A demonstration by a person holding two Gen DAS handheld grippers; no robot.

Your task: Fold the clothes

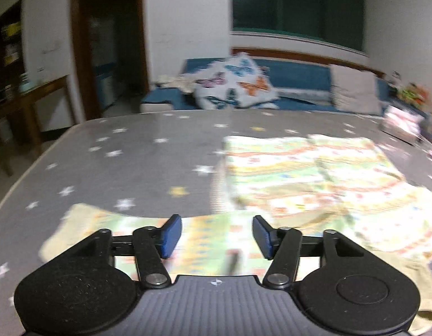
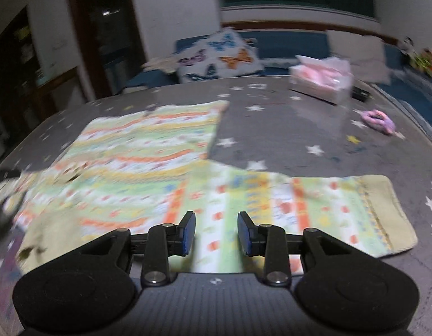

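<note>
Grey starry worktop [image 2: 285, 128] holds the striped shirt [image 2: 148, 151], spread flat near its front edge, sleeves out. Left tongs [image 1: 216, 236] and right tongs [image 2: 216, 232] hang open, empty. Folding looks barely started.

Pastel striped garment [image 2: 148, 151] on grey star-patterned cloth [image 2: 285, 128].

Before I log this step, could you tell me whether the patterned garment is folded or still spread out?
Spread out: the patterned garment lies flat on the table, one sleeve extended sideways.
</note>
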